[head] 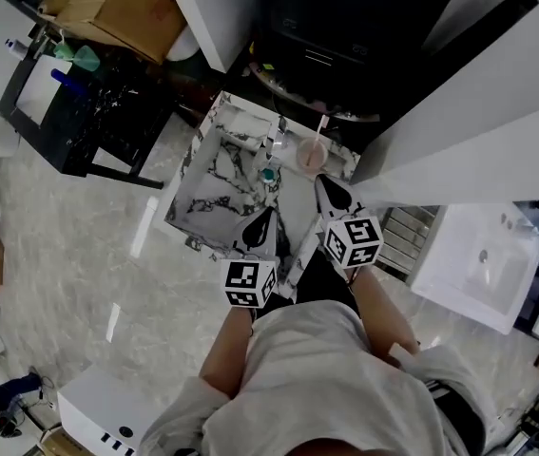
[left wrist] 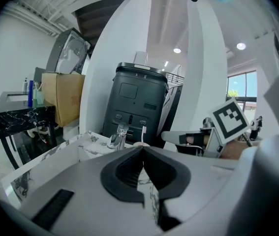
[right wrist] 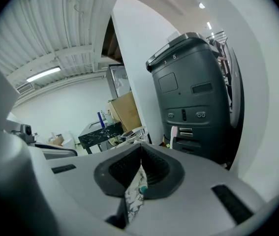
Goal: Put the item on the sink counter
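Note:
A white marble sink counter (head: 196, 218) stands below me, with a chrome faucet (head: 275, 142) at its back edge. A small teal item (head: 267, 174) lies on it just in front of the faucet, and shows through the jaw gap as the teal item (right wrist: 142, 190) in the right gripper view. My left gripper (head: 261, 224) hovers over the counter's near side, shut with nothing in it. My right gripper (head: 331, 194) is at the counter's right end, shut and empty too. A pinkish cup (head: 311, 154) holds a toothbrush (head: 320, 126).
A large dark machine (left wrist: 137, 107) rises right behind the counter. A black marble table (head: 74, 112) with bottles and a cardboard box (head: 117, 8) are at the left. A white basin (head: 483, 264) sits at the right. White columns (head: 207, 8) flank the machine.

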Action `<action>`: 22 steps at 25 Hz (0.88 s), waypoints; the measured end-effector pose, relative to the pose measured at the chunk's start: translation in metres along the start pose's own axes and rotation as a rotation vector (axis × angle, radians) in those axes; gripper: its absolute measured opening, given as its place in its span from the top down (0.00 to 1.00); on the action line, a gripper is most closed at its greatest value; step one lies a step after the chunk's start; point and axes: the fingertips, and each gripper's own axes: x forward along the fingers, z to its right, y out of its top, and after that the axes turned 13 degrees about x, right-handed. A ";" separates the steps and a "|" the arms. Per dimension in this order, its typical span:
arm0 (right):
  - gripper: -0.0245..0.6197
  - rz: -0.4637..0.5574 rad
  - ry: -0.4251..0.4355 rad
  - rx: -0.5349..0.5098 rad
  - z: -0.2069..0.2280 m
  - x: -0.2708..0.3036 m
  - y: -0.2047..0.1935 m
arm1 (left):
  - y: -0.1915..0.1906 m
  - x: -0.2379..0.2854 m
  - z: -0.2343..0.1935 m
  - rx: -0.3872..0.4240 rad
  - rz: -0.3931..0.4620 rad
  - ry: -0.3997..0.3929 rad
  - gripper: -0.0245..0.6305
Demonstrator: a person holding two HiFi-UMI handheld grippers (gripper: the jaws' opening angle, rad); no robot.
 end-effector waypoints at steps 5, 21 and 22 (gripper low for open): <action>0.95 0.043 -0.011 -0.065 -0.031 -0.032 0.000 | 0.005 -0.023 0.011 0.015 0.043 -0.027 0.95; 0.95 0.225 -0.092 -0.165 -0.121 -0.149 -0.019 | 0.017 -0.115 0.051 0.085 0.182 -0.122 0.95; 0.95 0.232 -0.099 -0.169 -0.126 -0.156 -0.020 | 0.018 -0.121 0.055 0.086 0.186 -0.132 0.95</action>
